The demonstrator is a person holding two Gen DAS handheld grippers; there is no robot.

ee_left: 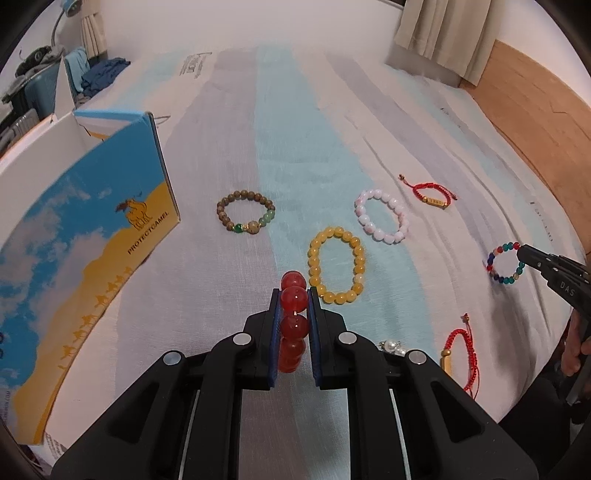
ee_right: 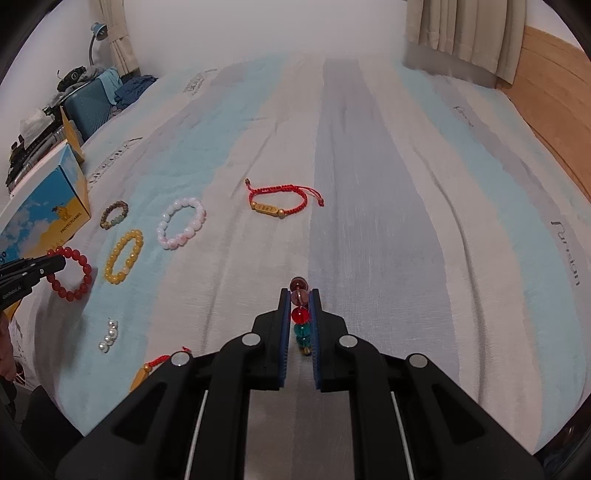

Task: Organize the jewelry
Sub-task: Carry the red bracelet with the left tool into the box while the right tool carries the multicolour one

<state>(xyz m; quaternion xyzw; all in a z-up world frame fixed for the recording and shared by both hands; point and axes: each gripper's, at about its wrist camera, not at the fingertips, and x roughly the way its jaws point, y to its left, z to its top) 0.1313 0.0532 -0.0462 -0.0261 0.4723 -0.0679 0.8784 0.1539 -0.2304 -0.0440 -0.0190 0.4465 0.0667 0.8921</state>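
Observation:
My left gripper [ee_left: 294, 295] is shut on a red bead bracelet [ee_left: 294, 321], which hangs edge-on between its blue pads; the right wrist view shows that bracelet [ee_right: 72, 273] as a ring held off the bed. My right gripper [ee_right: 299, 293] is shut on a multicoloured bead bracelet [ee_right: 300, 317], seen from the left wrist as a ring [ee_left: 504, 263] at the far right. On the striped bedsheet lie a yellow bead bracelet [ee_left: 337, 266], a pink-white one [ee_left: 382, 216], a brown and green one [ee_left: 246, 216], and two red cord bracelets [ee_left: 430, 194] [ee_left: 460, 350].
An open blue and yellow cardboard box [ee_left: 85, 236] stands on the bed at the left. A small cluster of pearls [ee_right: 108, 336] lies near the front edge. A wooden headboard [ee_right: 546, 85] and curtains [ee_right: 461, 33] close off the right; luggage and clothes [ee_right: 88, 96] pile up at far left.

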